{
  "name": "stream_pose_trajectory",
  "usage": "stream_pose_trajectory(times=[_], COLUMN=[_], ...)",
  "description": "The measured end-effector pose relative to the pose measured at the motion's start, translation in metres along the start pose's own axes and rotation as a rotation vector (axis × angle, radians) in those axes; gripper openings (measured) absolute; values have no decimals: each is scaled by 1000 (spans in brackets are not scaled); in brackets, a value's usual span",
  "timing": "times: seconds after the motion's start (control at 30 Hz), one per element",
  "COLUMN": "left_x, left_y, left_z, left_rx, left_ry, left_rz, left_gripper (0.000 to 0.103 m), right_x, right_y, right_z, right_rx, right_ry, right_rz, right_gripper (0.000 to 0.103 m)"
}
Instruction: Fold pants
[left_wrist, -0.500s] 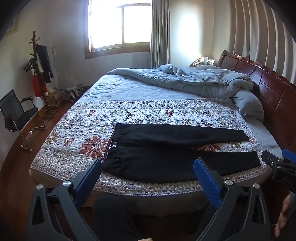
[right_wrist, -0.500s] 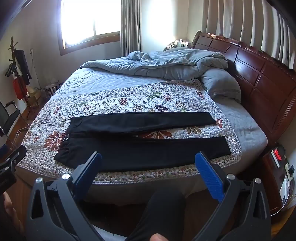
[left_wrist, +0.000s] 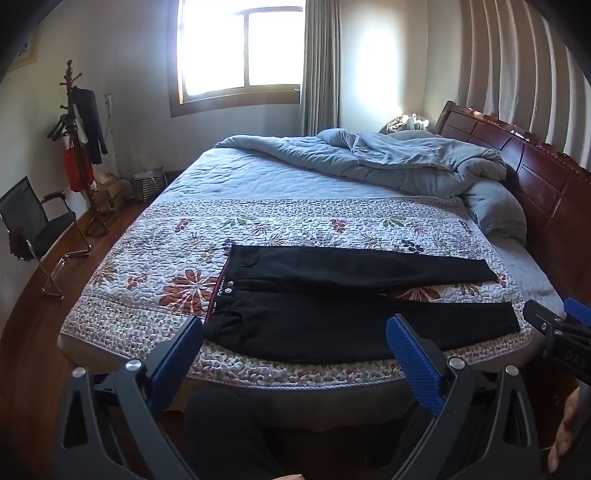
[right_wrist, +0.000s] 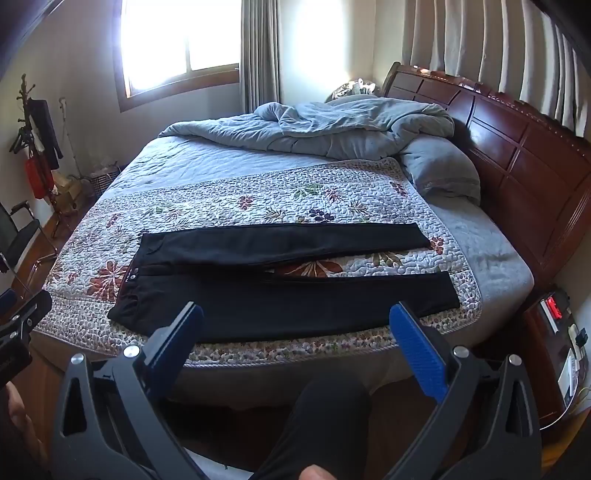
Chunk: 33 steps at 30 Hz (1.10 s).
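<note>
Black pants (left_wrist: 351, 306) lie spread flat on the floral quilt (left_wrist: 155, 266) along the near edge of the bed (left_wrist: 280, 184), waistband toward the left of both views, the two legs reaching right and splayed apart so that a strip of quilt shows between them. You hold your left gripper (left_wrist: 295, 354) above the near edge of the bed, tilted down toward the pants, its blue pads (left_wrist: 413, 365) spread as wide as they go and nothing between them; it is clear of the cloth. Your right gripper (right_wrist: 295, 350) hangs the same way further along the bed, jaws wide apart, empty, not touching the fabric. In the left wrist view the tip of the right gripper shows at the right edge beside the far cuff, with your hand (left_wrist: 563, 432) below it; in the right wrist view the left gripper's black body pokes in at the left edge near the waistband. A rumpled grey duvet (left_wrist: 388, 162) is heaped at the far side of the bed, with a pillow (right_wrist: 439, 173) against the dark wooden headboard (right_wrist: 517, 147). A bright window (left_wrist: 236, 48) lights the room behind; a coat stand (left_wrist: 79, 125) and a black chair (left_wrist: 37, 225) stand by the left wall. Your dark-clad leg (right_wrist: 321, 424) shows below the right gripper.
</note>
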<state>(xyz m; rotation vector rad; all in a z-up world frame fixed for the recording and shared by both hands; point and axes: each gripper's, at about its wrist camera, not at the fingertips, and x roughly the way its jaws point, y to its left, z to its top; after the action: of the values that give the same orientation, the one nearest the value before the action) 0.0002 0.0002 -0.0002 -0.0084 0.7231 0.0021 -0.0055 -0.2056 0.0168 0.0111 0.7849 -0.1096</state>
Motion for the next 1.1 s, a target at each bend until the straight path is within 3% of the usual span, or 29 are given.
stream_pose_trajectory(times=[1.1], left_x=[-1], left_y=[1], left_z=[-3], left_rx=[6], left_ry=[-4], left_rz=[-2], left_gripper=[99], right_x=[2], right_y=[1], right_z=[-4], right_rx=[0], right_ry=[0], right_rz=[4], right_gripper=[100])
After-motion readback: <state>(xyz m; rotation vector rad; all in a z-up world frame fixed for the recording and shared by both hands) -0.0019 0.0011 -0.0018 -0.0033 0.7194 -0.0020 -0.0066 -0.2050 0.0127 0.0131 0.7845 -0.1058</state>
